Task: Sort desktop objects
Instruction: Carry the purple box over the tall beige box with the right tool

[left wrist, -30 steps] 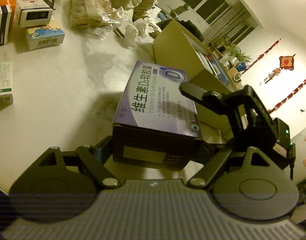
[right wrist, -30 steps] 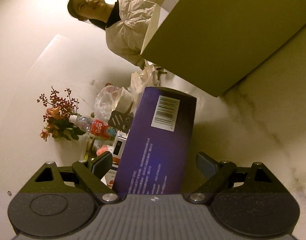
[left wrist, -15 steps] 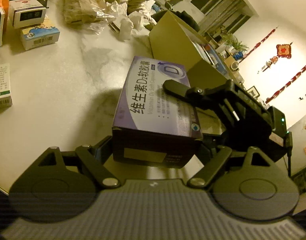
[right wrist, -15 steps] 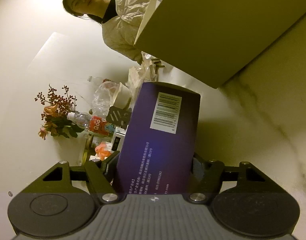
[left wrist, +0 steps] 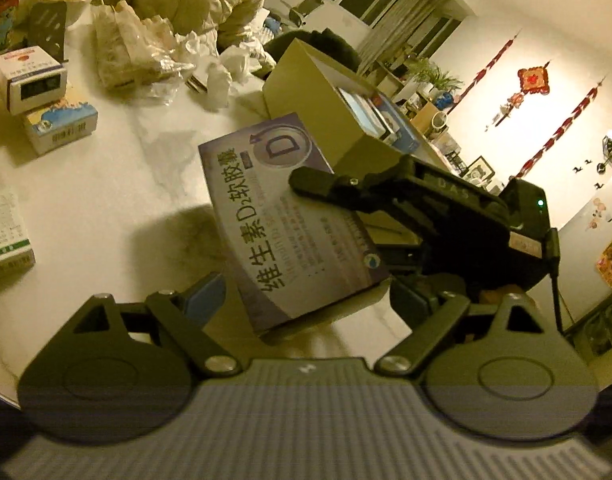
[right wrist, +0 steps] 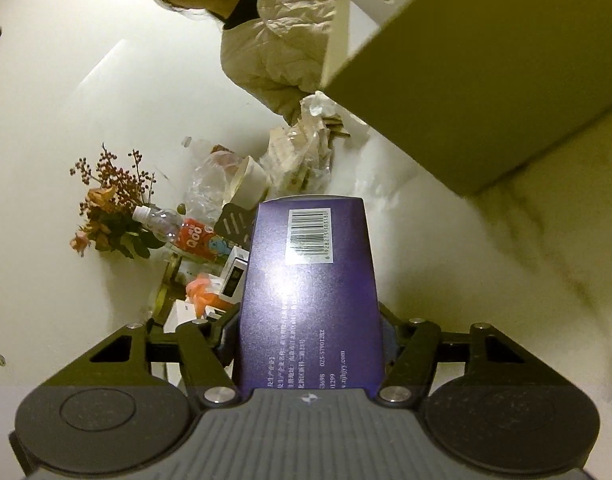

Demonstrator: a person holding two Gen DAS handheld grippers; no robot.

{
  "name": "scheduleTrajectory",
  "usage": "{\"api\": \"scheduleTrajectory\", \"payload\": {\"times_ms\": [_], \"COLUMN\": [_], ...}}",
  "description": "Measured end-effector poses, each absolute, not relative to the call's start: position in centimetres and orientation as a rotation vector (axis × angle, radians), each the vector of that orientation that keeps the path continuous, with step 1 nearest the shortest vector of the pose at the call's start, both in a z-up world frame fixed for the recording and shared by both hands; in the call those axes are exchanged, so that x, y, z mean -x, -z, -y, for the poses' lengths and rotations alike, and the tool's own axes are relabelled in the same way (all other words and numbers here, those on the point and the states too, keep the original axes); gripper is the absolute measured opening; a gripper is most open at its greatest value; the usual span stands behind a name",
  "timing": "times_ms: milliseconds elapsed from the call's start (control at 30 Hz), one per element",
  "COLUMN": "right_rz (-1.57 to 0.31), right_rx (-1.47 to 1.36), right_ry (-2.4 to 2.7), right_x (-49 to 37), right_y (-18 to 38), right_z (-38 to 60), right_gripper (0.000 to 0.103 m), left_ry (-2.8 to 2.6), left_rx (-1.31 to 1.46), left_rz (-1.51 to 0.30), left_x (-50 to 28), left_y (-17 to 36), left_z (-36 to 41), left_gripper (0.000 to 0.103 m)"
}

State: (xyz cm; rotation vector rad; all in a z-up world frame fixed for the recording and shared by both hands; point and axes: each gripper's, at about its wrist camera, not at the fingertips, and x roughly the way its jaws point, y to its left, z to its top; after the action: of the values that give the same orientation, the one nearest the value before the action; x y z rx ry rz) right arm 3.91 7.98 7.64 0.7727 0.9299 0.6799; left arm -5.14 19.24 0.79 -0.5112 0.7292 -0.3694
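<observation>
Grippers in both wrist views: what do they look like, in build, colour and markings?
Both look alike. The left gripper is black plastic: a ribbed grey deck, two round discs, silver pivot screws, blue pads. The right gripper matches; seen from the left wrist, its body bears raised letters, a green light and a black cable.

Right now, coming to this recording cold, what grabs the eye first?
The purple vitamin D box, mid-handover: the right gripper is clamped on it, while the left gripper, just opened, no longer touches it. Behind it on the white table stands an open cardboard box.
</observation>
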Motion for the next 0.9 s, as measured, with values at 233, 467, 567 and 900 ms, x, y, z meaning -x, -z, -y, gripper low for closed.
{"api": "scheduleTrajectory", "payload": {"times_ms": [233, 467, 567, 900], "right_rz": [-0.884, -0.829, -0.801, -0.695], "right_rx": [-0.681, -0.626, -0.617, -0.602], "right_ry": [-0.698, -0.724, -0.733, -0.703], "right_x": [-4.3, -5.0, -5.4, -7.3], "right_y": [-10.5, -13.8, -15.2, -20.1], "right_z": [-8.7, -9.4, -9.2, -7.1], "right_gripper": [0.067, 0.067, 0.067, 0.067], "left_ry": [0.364, 0.345, 0.337, 0.322], "left_rx": [0.526, 0.549, 0.56, 0.583], "left_rz": [-0.658, -0.606, -0.601, -0.631], "left_x": [5.6, 6.2, 6.1, 5.3], "left_y": [-2.2, -3.1, -3.0, -1.9], "left_z": [-20.6, -21.9, -22.4, -23.0], "left_gripper": [0.091, 0.091, 0.091, 0.091]}}
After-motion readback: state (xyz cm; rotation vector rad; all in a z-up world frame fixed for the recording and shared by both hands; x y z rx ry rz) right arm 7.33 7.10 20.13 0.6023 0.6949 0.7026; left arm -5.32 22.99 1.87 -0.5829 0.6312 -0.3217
